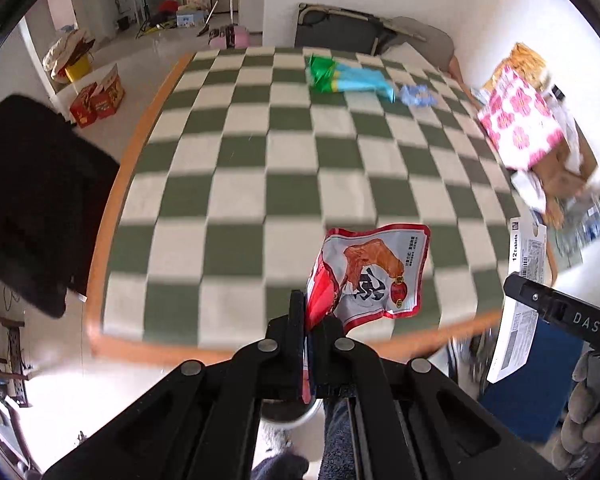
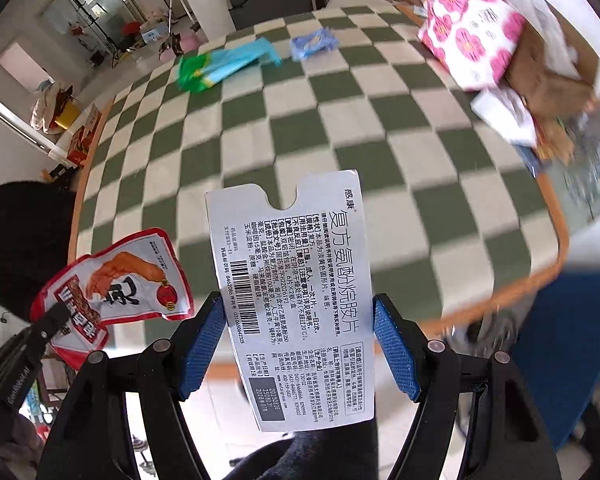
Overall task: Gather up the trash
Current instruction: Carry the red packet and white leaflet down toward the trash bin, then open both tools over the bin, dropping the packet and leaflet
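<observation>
My left gripper (image 1: pixel 309 322) is shut on a red and white snack wrapper (image 1: pixel 370 276), held above the near edge of the checkered table (image 1: pixel 240 200). The wrapper also shows in the right wrist view (image 2: pixel 116 284). My right gripper (image 2: pixel 298 336) is shut on a flattened white medicine box (image 2: pixel 296 292), held upright off the table's near edge; the box also shows in the left wrist view (image 1: pixel 520 300). On the far side of the table lie a green and blue wrapper (image 1: pixel 340 76) (image 2: pixel 224 66) and a small blue packet (image 1: pixel 418 95) (image 2: pixel 314 43).
A pink-flowered box (image 1: pixel 518 124) (image 2: pixel 468 36) and a brown cardboard box (image 2: pixel 548 76) sit at the table's right side with other clutter. A black chair back (image 1: pixel 32 200) stands to the left. A blue bin (image 2: pixel 572 344) is below right.
</observation>
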### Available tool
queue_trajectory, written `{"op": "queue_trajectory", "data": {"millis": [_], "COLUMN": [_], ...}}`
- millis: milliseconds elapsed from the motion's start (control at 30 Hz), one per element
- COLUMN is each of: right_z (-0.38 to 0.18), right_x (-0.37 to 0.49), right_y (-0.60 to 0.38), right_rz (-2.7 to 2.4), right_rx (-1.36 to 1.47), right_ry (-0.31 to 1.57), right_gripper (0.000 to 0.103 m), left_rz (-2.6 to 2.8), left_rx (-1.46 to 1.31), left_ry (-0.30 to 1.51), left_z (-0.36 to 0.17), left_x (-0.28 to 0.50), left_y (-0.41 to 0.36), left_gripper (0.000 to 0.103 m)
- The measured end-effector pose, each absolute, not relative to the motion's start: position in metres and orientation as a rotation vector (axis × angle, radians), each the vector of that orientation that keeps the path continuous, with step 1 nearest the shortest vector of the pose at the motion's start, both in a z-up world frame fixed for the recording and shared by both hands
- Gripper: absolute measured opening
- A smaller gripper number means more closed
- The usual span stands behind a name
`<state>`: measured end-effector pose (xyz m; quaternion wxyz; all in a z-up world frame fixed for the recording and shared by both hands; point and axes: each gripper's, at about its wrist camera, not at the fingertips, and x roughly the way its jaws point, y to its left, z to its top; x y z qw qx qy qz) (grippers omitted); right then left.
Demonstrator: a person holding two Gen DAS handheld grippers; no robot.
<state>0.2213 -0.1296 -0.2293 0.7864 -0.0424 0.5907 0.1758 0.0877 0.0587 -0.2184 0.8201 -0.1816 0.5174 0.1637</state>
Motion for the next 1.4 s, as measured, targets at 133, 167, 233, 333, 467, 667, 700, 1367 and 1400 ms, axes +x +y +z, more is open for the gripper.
{"op": "queue_trajectory", "data": {"millis": [133,167,233,333,467,667,700,1367,1400], "right_z": [-0.243,-0.248,-0.264,-0.292,-0.345,-0.448,-0.464,-0.754,-0.760], "right_x": [0.146,0.135,0.102,0.070,0.037,0.020,0.019,0.039,0.040], "right_y": [-0.136,-0.137,-0.139,-0.140,-0.143,-0.147,-0.148,-0.122,-0.122], "right_rz": [0.372,0.374,0.376,0.380,0.382,0.359,0.354,0.464,0.482], "right_rx": [-0.081,-0.084,-0.092,-0.106,-0.138,-0.163,-0.164,-0.048,-0.021], "right_ry": [1.320,1.334,1.377,1.432,1.509,1.609,1.626,1.833,1.845], "right_gripper": [0.075,0.075,0.075,0.075,0.075,0.075,0.075,0.077,0.086], "left_rz": [0.344,0.344,0.345,0.357,0.371,0.376,0.375,0.452,0.463], "left_rx": [-0.406,-0.408,-0.411,-0.443,-0.481,-0.516,-0.522,-0.657,-0.650], "left_ry": [1.164,1.179,1.213,1.272,1.346,1.452,1.464,1.602,1.611], "left_z": [-0.237,-0.242,-0.257,-0.289,-0.344,-0.457,-0.472,-0.685,-0.685], "left_x": [0.030,0.019,-0.002,-0.025,-0.039,-0.037,-0.036,-0.042,-0.045], "left_y": [0.052,0.050,0.045,0.040,0.036,0.031,0.030,0.054,0.055], "left_gripper": [0.000,0.000,0.000,0.000,0.000,0.000,0.000,0.100,0.100]}}
